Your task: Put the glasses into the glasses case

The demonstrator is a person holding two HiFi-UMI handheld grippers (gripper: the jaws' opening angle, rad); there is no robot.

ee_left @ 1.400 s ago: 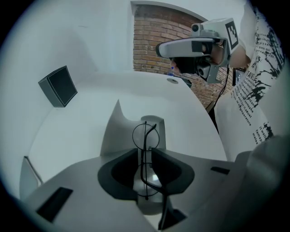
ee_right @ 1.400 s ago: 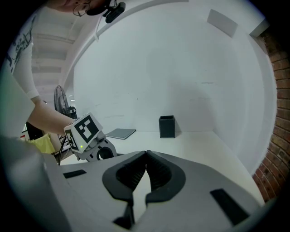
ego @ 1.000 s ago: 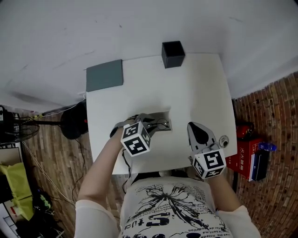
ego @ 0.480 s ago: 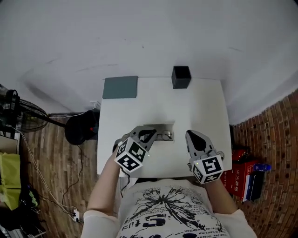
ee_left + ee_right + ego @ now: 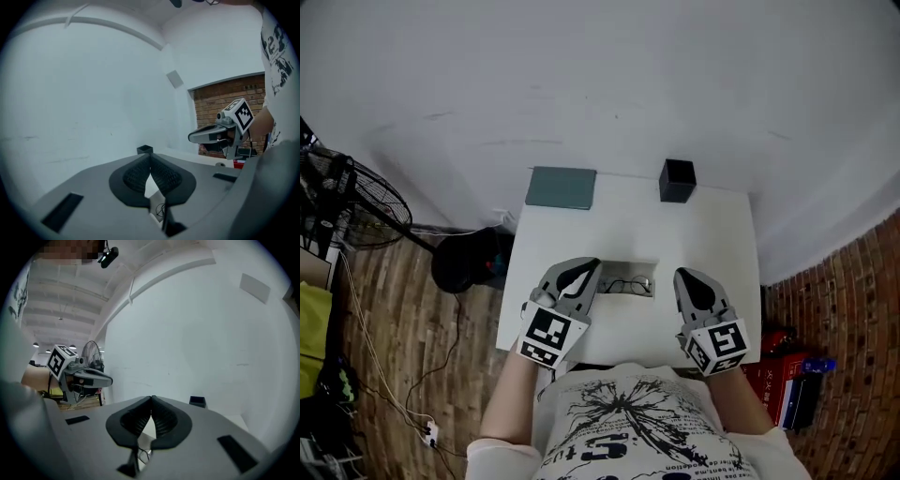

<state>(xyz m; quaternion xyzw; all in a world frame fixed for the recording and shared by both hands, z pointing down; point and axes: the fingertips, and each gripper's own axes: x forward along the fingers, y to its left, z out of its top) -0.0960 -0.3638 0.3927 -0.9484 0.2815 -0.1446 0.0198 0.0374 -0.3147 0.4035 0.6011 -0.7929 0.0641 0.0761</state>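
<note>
A fan (image 5: 356, 202) is standing at the far left, off the white counter (image 5: 712, 234). A flat grey-green thing (image 5: 562, 187) is lying at the counter's back left corner. The left tool (image 5: 589, 264) is hanging over the front part, its jaws pressing together with nothing in them. The glasses (image 5: 629, 285) are lying between the two tools (on a pale grey patch I cannot make out). A small black box (image 5: 677, 180) is sitting at the back. The right tool (image 5: 682, 275) is hovering on the right, jaws pinching together, holding nothing.
</note>
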